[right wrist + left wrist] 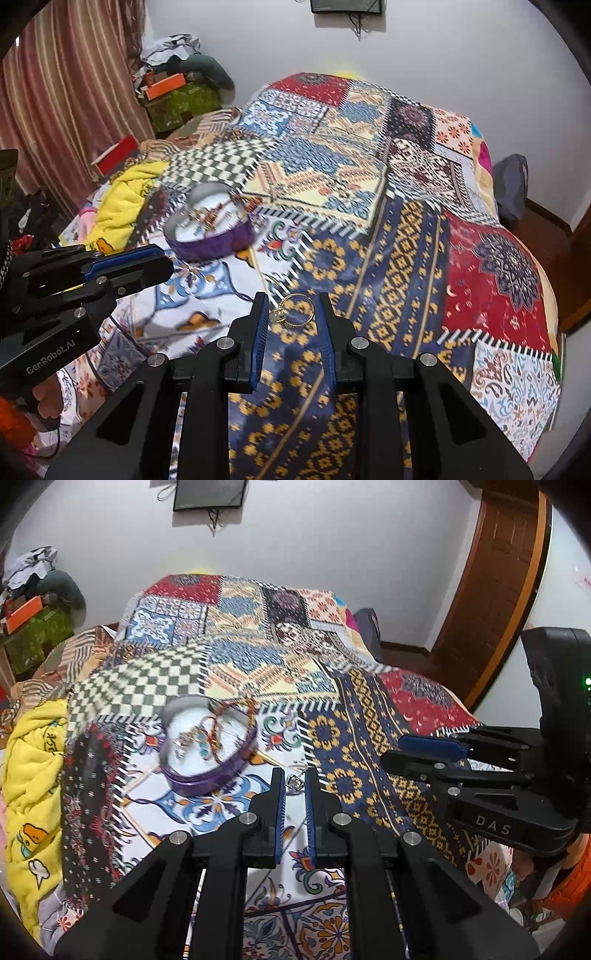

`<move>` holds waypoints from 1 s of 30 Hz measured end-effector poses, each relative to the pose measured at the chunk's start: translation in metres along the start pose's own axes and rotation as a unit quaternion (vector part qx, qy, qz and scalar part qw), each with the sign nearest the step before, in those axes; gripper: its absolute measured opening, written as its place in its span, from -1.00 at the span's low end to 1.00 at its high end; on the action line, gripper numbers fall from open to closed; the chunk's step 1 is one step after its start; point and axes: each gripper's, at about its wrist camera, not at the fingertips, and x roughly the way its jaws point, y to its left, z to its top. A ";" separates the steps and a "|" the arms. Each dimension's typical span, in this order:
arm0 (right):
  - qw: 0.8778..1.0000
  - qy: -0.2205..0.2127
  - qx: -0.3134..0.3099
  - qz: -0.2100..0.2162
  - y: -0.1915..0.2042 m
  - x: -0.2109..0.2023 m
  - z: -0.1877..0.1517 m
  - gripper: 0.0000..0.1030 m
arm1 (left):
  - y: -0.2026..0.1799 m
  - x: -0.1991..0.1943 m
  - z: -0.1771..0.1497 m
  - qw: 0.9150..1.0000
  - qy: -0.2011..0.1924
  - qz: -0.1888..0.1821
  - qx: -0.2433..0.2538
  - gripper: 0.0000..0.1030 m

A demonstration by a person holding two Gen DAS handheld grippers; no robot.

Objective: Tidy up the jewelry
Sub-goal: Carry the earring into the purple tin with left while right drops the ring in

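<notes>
— Patchwork quilt [424,229] covered the bed, and the purple box [210,236] sat on it to the far left, with beads and chains already inside. Where were the loose pieces?

— Two of them, each between a pair of fingers. A gold ring [295,310] lay flat on the blue-and-yellow patch, right between the tips of the right gripper [291,306]. Its stone pointed to the left finger, and its band seemed to touch the right one.

— Clamped, then?

— Not clearly. Both fingers stood apart, about the ring's width; I judged them closing, not gripping.

— And the left gripper [294,781]?

— Nearer the box, which lay just far-left of its tips. A small silver crown charm [294,783] sat in the narrow gap between its fingers, pads not quite meeting; whether they pinched it I couldn't tell.

— Poses?

— Both angled down toward the quilt, side by side.
</notes>
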 end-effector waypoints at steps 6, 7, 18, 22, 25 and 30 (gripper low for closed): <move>1.000 -0.011 -0.005 0.017 0.012 0.005 0.014 -0.55 | 0.014 -0.007 0.011 1.000 -0.016 0.017 -0.009 -0.83; 1.000 -0.013 -0.006 0.020 0.014 0.006 0.017 -0.55 | 0.016 -0.008 0.013 1.000 -0.018 0.020 -0.010 -0.83; 0.998 -0.030 -0.014 0.052 0.031 0.028 0.049 -0.55 | 0.058 -0.012 0.038 0.997 -0.042 0.059 -0.028 -0.83; 0.997 -0.026 -0.019 0.065 0.035 0.040 0.057 -0.55 | 0.072 -0.004 0.046 0.997 -0.038 0.054 -0.037 -0.83; 0.997 -0.018 -0.025 0.068 0.040 0.053 0.060 -0.55 | 0.080 0.007 0.051 0.997 -0.031 0.053 -0.041 -0.83; 0.997 0.009 -0.022 0.078 0.043 0.081 0.059 -0.55 | 0.089 0.030 0.052 0.998 -0.006 0.037 -0.044 -0.83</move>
